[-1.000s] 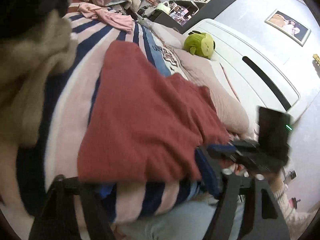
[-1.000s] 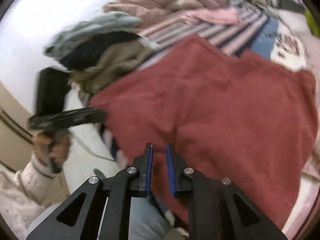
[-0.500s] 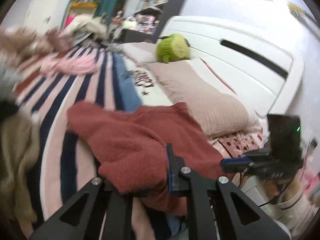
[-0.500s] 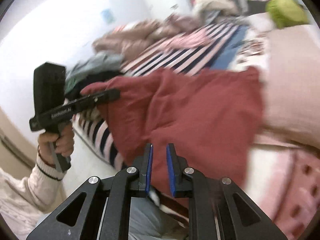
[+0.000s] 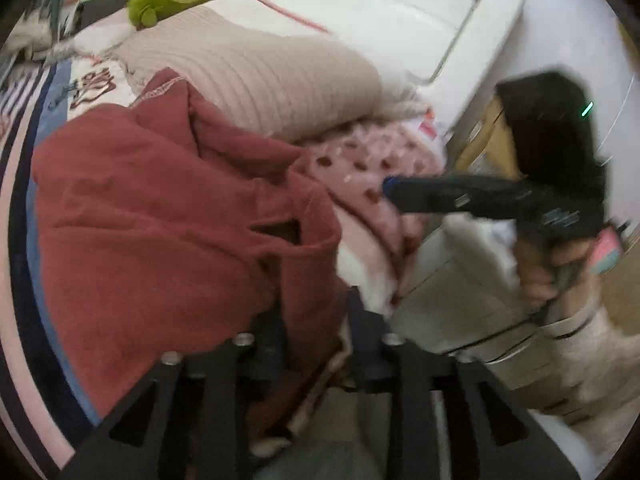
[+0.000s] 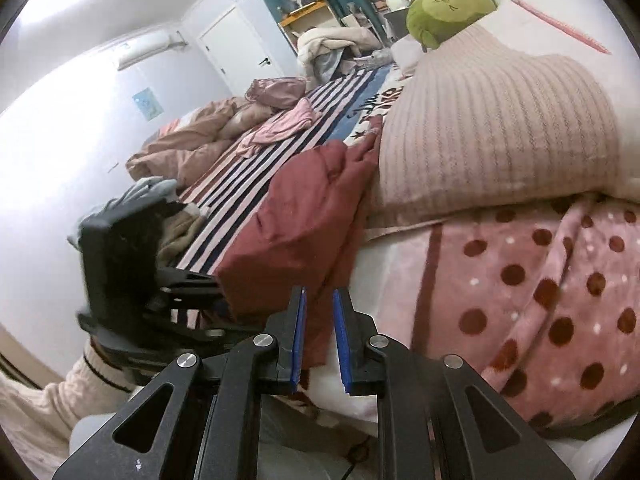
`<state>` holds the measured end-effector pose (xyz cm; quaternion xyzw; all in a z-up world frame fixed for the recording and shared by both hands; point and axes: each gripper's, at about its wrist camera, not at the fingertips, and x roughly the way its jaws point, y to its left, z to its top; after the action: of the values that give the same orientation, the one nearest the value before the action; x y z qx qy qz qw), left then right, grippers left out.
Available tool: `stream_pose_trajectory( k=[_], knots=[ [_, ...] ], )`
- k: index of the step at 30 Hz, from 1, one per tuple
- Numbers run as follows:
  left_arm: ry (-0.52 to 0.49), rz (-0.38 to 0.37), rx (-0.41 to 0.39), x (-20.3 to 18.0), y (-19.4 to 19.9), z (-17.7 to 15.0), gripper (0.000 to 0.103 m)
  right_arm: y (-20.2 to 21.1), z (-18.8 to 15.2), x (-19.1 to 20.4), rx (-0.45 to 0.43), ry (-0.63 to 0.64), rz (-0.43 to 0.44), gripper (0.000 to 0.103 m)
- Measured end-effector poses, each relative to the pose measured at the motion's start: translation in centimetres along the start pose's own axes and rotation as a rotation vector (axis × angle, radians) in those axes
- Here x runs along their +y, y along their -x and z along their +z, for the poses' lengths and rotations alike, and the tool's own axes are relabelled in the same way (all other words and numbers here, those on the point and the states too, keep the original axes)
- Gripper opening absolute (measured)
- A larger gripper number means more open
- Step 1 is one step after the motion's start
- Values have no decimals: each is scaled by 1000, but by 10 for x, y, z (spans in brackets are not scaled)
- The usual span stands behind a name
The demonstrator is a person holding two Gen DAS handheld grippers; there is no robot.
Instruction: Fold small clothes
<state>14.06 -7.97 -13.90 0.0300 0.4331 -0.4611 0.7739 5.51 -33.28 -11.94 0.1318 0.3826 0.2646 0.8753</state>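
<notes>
A dark red garment [image 5: 160, 208] lies bunched on the striped bed, against the ribbed beige pillow [image 5: 256, 72]. My left gripper [image 5: 314, 304] is shut on the garment's near edge, with the cloth filling the gap between its fingers. In the right wrist view the garment [image 6: 304, 216] hangs folded beside the pillow, and the left gripper [image 6: 208, 288] holds its lower corner. My right gripper [image 6: 319, 320] has its jaws slightly apart with nothing between them, just in front of the garment's hanging edge. It also shows in the left wrist view [image 5: 390, 188], over the dotted blanket.
A pink blanket with red dots [image 6: 540, 304] lies at the bed's right side. A green plush toy [image 6: 444, 0] sits behind the pillow. A pile of clothes [image 6: 176, 224] and pink garments [image 6: 280, 128] lie further along the striped sheet [image 6: 256, 168]. A white headboard [image 5: 400, 12] stands behind.
The left gripper has carried the red garment's edge toward the pillow, so the garment went from spread flat to folded and bunched. The right gripper swung right toward the dotted blanket.
</notes>
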Motion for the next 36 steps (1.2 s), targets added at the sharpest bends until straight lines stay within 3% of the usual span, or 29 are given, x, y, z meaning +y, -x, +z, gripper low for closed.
stream_pose_trajectory(
  k=[1,2,3,8,12,17,20,22,23,26,27,28,32,36],
  knots=[
    [8,-11,-24,-1,14,-4,44,-1,3,4,-1,16,4,11],
    [0,-5,-44,-3,26,-8,53,-2,6,8,-6,26,10,19],
    [-11,13,-67,-5,40,-11,58,-2,10,12,-16,39,26,25],
    [41,64,-159,4,99,-37,70,-21,26,49,-36,127,100,25],
    [137,136,-183,33,117,-57,71,-50,26,68,27,167,68,25],
    [236,121,-177,61,107,-67,72,-75,1,17,168,3,-97,25],
    [281,79,-169,74,93,-69,72,-71,-9,-2,182,-95,-35,24],
    [316,46,-169,86,83,-65,72,-66,0,-1,187,-94,-35,25],
    [330,28,-172,92,79,-62,72,-62,6,1,173,-81,-43,26],
    [355,-27,-172,102,69,-51,72,-53,34,5,123,-69,-65,48],
    [363,-47,-171,104,62,-47,72,-53,44,6,115,-64,-72,51],
    [372,-64,-168,105,54,-44,71,-55,51,5,118,-55,-78,51],
    [406,-65,-154,105,29,-40,26,-74,61,-4,151,-98,-68,51],
    [397,-26,-234,102,65,-56,19,-90,57,3,198,-100,-55,51]
  ],
)
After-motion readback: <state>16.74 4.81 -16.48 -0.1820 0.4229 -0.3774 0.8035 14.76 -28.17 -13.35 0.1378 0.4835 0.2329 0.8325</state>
